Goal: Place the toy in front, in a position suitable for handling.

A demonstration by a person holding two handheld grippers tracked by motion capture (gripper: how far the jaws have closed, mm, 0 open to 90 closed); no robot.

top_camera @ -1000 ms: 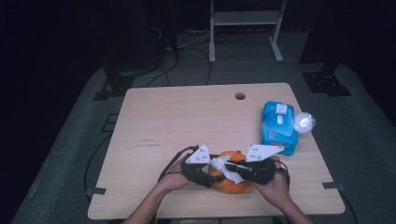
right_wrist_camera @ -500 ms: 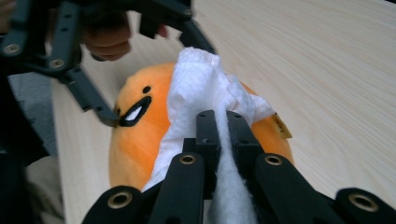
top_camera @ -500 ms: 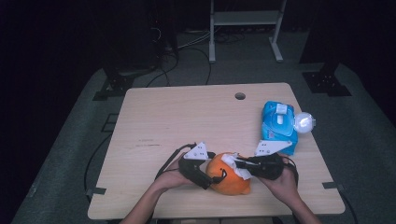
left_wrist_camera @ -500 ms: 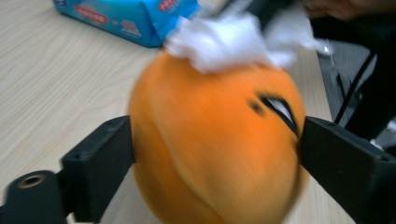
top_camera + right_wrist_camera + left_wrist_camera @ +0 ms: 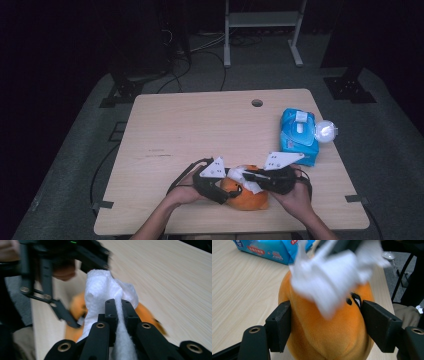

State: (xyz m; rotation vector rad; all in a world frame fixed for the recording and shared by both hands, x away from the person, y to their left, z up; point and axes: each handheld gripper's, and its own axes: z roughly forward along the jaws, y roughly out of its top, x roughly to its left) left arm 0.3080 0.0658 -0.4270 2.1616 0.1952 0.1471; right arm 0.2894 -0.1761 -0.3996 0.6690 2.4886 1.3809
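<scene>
Orange plush toy [image 5: 245, 194] sat on the worktop [image 5: 200, 125] near its front edge, squeezed between the two pads of the left hand-held gripper [image 5: 325, 327], one pad on each flank. The jaws had just been closing, with the toy between them; the pads pressed its sides, so a steadying grip, likely to keep the soft body from sliding while it got wiped. A small black mark showed on the plush beside the far pad in the left gripper view.

Right hand-held gripper [image 5: 119, 308] was clenched on a white tissue [image 5: 110, 290], the jaws nearly touching with the sheet pinched between them and bunched ahead of the tips. The wad hung over the top of the toy, directly ahead of the left one's jaws, blurred in that view. Judged as wiping the toy's upper surface; contact was not clear from the frames.

Beyond the right hand-held gripper, farther out toward the worktop's right edge, a blue wipes pack [image 5: 299, 136] lay flat, well apart from the toy, probably the tissue's source. A round clear object [image 5: 325, 132] sat just beside the pack; could not tell what it was.

Worktop was pale wood-grain with a cable hole [image 5: 257, 103] near the far edge, otherwise bare. The room was dark: grey floor, cables, and a metal frame's legs [image 5: 262, 30] behind.
</scene>
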